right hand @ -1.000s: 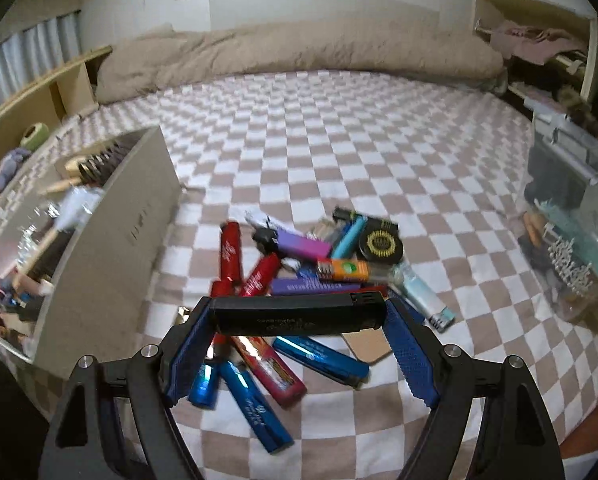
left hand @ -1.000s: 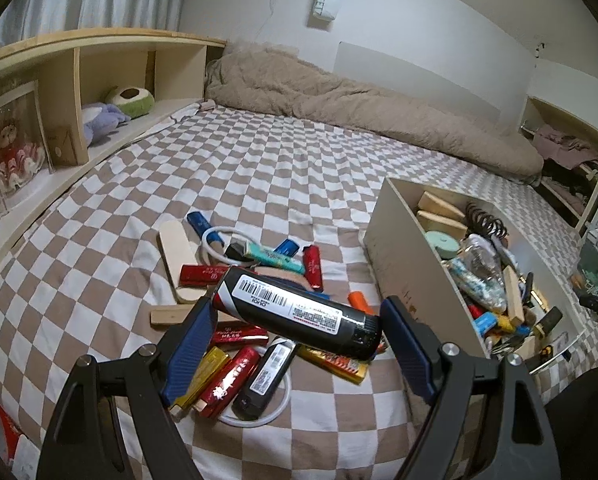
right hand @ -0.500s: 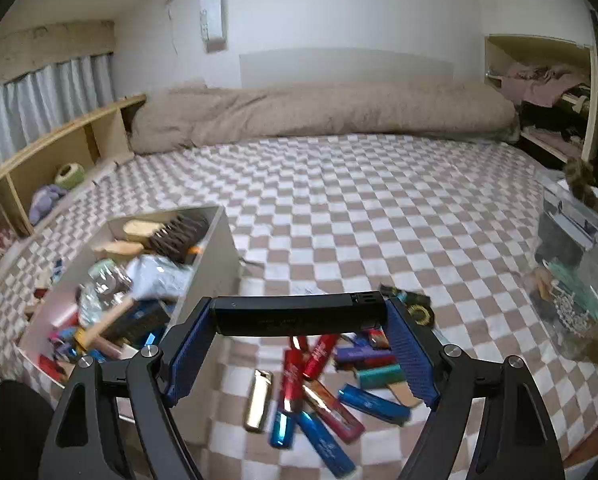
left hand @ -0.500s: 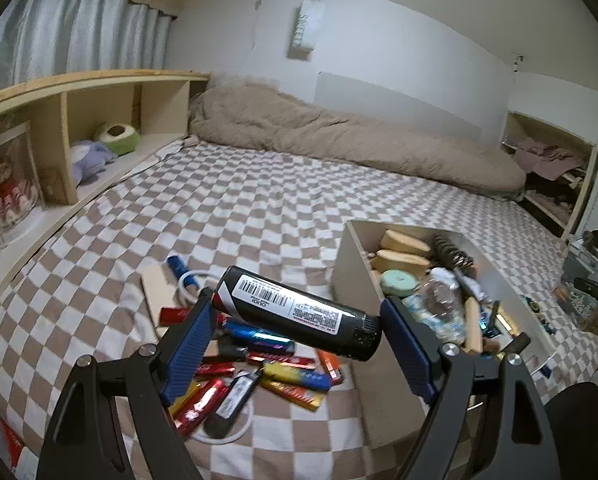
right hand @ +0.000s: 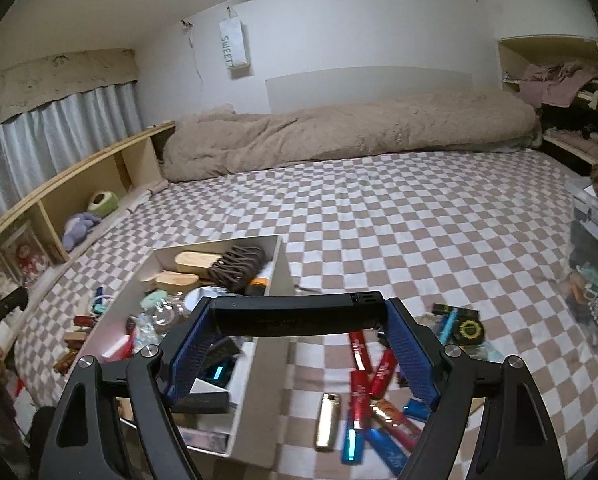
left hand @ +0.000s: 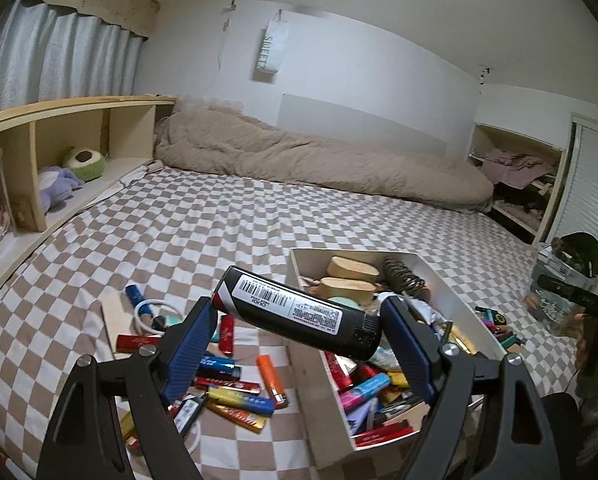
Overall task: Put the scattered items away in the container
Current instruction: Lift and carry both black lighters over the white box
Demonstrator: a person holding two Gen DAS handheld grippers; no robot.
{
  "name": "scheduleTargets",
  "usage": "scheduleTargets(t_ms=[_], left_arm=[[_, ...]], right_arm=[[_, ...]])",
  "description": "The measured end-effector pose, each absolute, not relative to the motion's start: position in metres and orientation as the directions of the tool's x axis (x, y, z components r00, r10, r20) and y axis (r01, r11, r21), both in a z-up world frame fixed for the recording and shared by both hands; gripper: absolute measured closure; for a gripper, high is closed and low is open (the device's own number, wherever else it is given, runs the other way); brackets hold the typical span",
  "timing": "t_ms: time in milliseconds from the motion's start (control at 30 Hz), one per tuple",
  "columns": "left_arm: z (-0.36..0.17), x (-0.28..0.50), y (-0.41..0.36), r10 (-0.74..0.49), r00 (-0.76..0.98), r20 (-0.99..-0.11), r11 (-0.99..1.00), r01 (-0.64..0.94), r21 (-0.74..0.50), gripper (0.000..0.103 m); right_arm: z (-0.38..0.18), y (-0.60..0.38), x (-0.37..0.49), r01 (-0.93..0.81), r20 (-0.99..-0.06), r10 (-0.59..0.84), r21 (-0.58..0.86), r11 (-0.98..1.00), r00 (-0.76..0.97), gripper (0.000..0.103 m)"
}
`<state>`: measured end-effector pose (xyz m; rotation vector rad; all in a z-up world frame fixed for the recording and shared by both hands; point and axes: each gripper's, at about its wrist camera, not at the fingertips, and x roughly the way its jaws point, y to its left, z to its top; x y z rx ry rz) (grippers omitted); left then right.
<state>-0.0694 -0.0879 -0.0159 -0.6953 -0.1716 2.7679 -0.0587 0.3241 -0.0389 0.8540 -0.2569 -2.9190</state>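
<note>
Both grippers clamped: left gripper (left hand: 295, 320) on barcoded lighter (left hand: 295, 316), right gripper (right hand: 299, 320) on black lighter (right hand: 299, 314).

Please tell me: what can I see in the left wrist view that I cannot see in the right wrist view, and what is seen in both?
Only the left wrist view shows the left gripper shut on a black barcoded lighter, and an orange lighter on the bed.

Only the right wrist view shows the right gripper shut on a plain black lighter, and a gold lighter right of the box.

Both show the white box, its dark coiled cord, and the beige duvet.
</note>
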Motion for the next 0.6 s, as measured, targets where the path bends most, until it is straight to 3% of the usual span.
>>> scheduleTargets(t_ms=[600], left_arm=[[-0.032, -0.074, -0.034, 0.387, -0.779, -0.494, -0.922, -0.327, -0.206, 0.019]], right_arm=[[-0.060, 0.256, -0.064, 0.181, -0.618, -0.246, 0.166, -0.969, -0.746, 0.020]])
